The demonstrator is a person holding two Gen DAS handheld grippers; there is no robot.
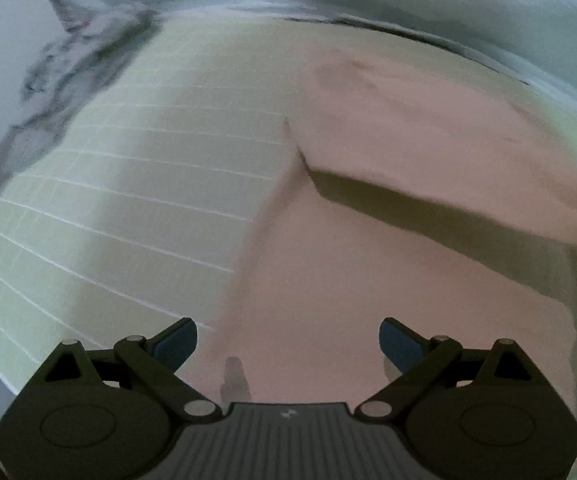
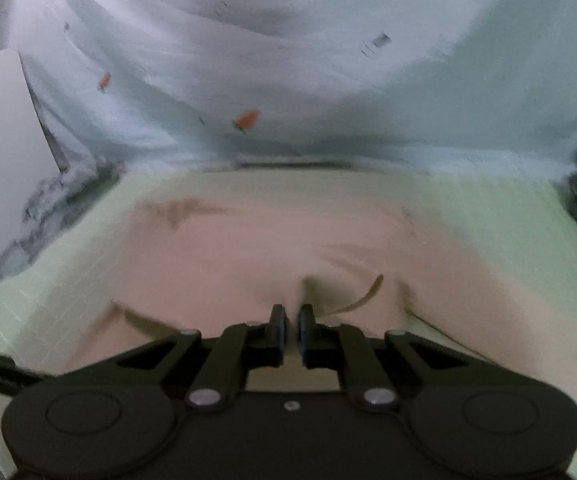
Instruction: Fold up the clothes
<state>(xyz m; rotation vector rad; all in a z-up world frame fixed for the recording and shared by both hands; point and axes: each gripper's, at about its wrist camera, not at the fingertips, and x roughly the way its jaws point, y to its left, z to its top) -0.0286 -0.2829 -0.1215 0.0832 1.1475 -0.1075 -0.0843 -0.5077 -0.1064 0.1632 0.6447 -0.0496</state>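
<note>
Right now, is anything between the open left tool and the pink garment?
Nothing visible. The left tool hangs open over the pink garment, with only bare cloth between its fingers. The right tool is shut, pinching a fold.

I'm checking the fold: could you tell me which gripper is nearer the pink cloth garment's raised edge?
Right. The right gripper is shut on the pink cloth garment, lifting its edge; the left gripper hangs open above a flat part.

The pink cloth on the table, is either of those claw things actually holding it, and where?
Yes. The right gripper is shut on the pink cloth, pinching a raised edge of it. The left gripper is open above the cloth, holding nothing.
</note>
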